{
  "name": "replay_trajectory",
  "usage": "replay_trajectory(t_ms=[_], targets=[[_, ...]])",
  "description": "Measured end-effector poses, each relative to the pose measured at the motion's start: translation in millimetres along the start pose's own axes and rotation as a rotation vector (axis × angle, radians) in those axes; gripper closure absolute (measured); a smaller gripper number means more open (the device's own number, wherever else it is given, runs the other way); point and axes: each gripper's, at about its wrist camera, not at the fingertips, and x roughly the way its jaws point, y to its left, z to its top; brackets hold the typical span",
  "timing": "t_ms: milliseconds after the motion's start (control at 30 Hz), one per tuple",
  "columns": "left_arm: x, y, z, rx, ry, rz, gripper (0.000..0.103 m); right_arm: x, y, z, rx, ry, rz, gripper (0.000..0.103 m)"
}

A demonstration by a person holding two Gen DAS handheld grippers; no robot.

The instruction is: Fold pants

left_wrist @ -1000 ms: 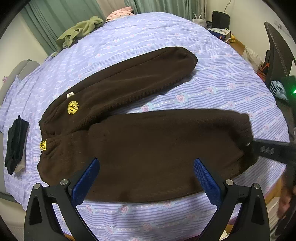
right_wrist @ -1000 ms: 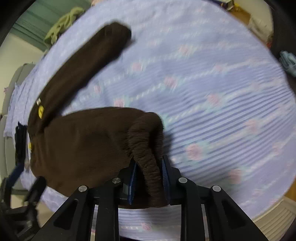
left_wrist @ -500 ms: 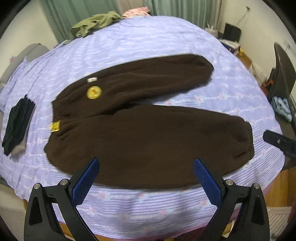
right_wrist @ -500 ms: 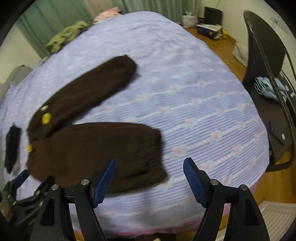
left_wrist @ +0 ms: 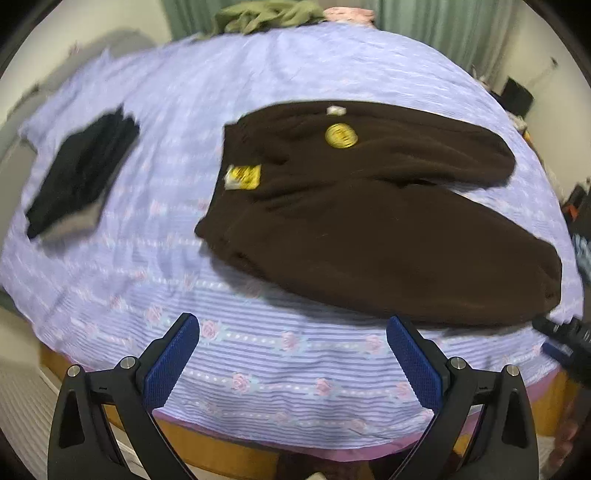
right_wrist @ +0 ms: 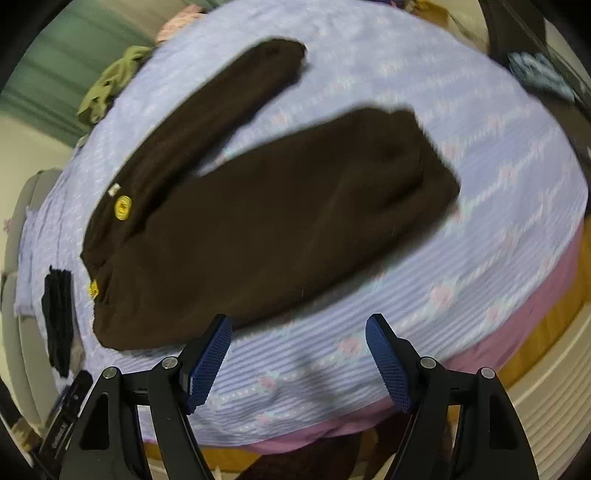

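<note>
Two splayed legs, brown pants (left_wrist: 369, 221)

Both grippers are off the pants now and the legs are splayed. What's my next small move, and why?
Probably bring the right gripper to the far leg's cuff and carry it onto the near leg. The brown pants lie flat on the bed with the legs forked apart, and both grippers, the left gripper too, are open and empty.

A bedroom — bed (left_wrist: 258, 354), curtains (left_wrist: 443, 29), scattered clothes.
</note>
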Motion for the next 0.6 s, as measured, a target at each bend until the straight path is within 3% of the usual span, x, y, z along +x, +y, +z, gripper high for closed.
replay_trajectory(t_ms=[167, 333, 600], targets=[[38.5, 24.8, 6.9, -0.121, 0.079, -0.087, 0.0, 29.0, 4.8, -11.9, 0.074, 0.033, 0.018, 0.027], [65.8, 27.8, 22.8, -0.196, 0.081, -0.16, 0.0, 41.5, 8.7, -6.5, 0.077, 0.008, -0.018, 0.027], [123.0, 25.1, 24.0, -0.366, 0.214, -0.226, 0.003, 58.6, 22.0, 14.2, -0.043, 0.015, -0.098, 0.027]])
